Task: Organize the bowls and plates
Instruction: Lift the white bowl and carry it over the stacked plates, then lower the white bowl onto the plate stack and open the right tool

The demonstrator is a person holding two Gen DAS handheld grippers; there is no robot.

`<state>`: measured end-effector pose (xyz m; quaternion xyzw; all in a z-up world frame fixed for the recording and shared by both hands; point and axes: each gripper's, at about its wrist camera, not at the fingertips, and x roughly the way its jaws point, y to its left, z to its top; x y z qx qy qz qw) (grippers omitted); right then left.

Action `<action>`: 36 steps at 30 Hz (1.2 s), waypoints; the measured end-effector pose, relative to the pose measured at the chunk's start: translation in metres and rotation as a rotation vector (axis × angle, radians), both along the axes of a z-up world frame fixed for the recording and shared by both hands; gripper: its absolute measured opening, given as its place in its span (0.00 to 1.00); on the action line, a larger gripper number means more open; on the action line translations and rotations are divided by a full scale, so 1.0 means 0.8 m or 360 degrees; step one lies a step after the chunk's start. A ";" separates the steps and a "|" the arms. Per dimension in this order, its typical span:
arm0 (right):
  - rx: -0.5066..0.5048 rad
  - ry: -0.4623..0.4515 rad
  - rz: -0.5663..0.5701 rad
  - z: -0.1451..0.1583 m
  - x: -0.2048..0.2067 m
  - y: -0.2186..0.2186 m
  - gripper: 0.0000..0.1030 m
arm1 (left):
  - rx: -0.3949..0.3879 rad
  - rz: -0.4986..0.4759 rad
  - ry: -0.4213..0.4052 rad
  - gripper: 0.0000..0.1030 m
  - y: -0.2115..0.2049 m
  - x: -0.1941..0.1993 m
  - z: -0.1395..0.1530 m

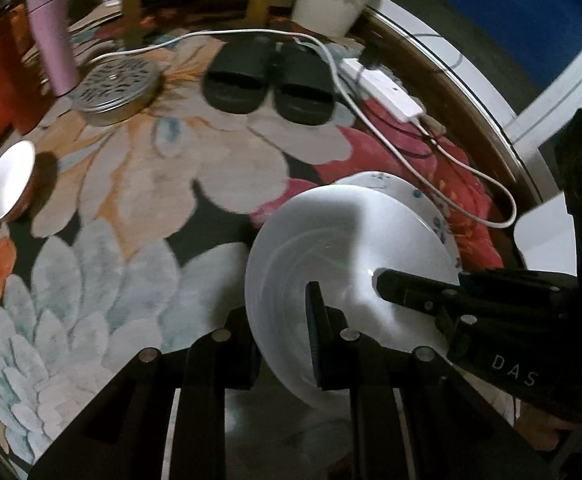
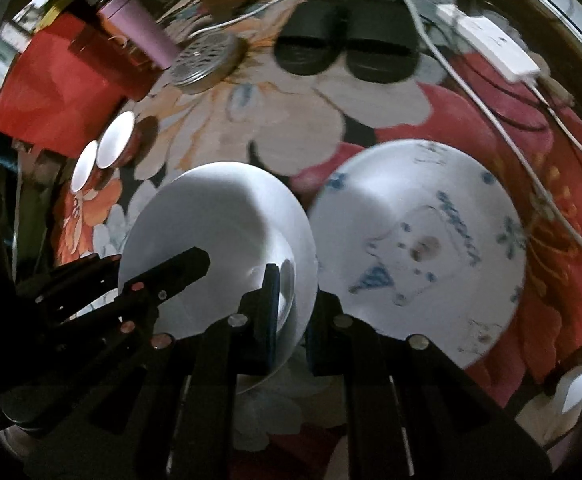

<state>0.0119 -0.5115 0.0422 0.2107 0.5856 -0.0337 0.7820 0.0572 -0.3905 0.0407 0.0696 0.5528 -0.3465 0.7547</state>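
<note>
Both hand-held grippers, left and right, clench the white bowl's rim beside the patterned plate.

White bowl hides most of the patterned plate.

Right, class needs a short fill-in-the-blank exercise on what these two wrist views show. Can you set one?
1. Both hand-held grippers clamp the rim of the plain ____ plate.
2. The blue-patterned white plate lies on the floral ____.
3. Beyond the plates sits a pair of ____ slippers.
4. The two small red cups with white insides sit ____ each other.

Missing words: white; rug; black; beside
</note>
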 end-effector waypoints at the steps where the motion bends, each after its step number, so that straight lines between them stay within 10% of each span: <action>1: -0.0001 0.0004 -0.0014 0.000 -0.002 -0.005 0.12 | -0.0002 -0.0016 -0.0001 0.17 -0.007 -0.003 -0.001; 31: 0.0166 0.0167 -0.0305 -0.069 -0.054 -0.127 0.13 | 0.0127 -0.0240 0.0086 0.18 -0.145 -0.023 -0.074; 36: 0.0160 0.0161 -0.0312 -0.062 -0.060 -0.131 0.14 | 0.0120 -0.0205 0.0108 0.48 -0.133 -0.018 -0.069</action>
